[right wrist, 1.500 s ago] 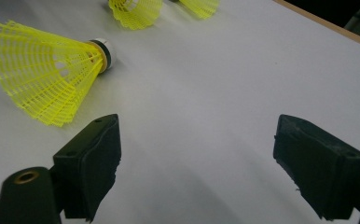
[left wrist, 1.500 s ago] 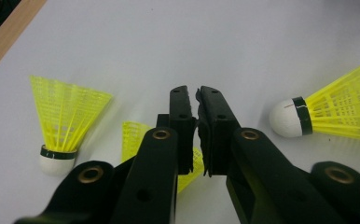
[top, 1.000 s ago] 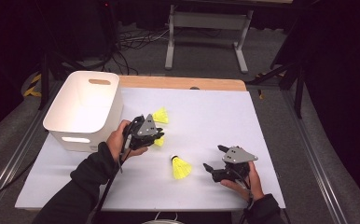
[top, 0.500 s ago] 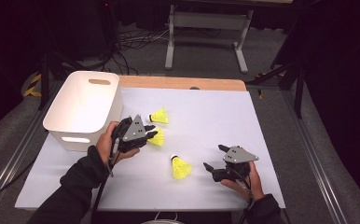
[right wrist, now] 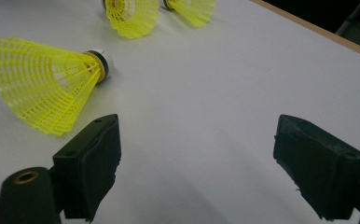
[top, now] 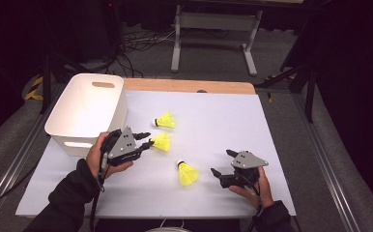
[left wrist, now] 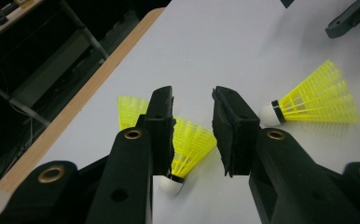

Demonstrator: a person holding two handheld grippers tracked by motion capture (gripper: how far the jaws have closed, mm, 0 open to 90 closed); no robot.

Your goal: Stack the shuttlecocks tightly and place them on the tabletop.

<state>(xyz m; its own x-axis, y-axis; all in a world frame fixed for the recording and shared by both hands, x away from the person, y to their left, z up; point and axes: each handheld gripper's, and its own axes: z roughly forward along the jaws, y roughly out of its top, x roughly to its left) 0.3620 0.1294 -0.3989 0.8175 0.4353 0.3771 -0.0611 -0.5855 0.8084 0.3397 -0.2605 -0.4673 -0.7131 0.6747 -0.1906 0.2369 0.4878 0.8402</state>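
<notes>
Three yellow shuttlecocks lie on the white table. My left gripper (top: 148, 140) is open, its tips right at the middle shuttlecock (top: 161, 141). In the left gripper view the jaws of my left gripper (left wrist: 192, 95) stand a narrow gap apart. That shuttlecock (left wrist: 194, 140) lies below them, partly under the left jaw, cork toward me, not pinched. The far shuttlecock (top: 165, 121) sits just beyond. My right gripper (top: 221, 162) is wide open, right of the near shuttlecock (top: 188, 174). The right gripper view has that shuttlecock (right wrist: 47, 88) up and left of the jaws of my right gripper (right wrist: 197, 126).
A white bin (top: 85, 113) with handle slots stands at the table's left, close beside my left hand. A wooden strip (top: 189, 86) runs along the table's far edge. Beyond it are a metal stand (top: 213, 21) and cables on the floor.
My left gripper has drawn back to the left and toward me, and the middle shuttlecock now lies uncovered at its tips. The right gripper has stayed put.
</notes>
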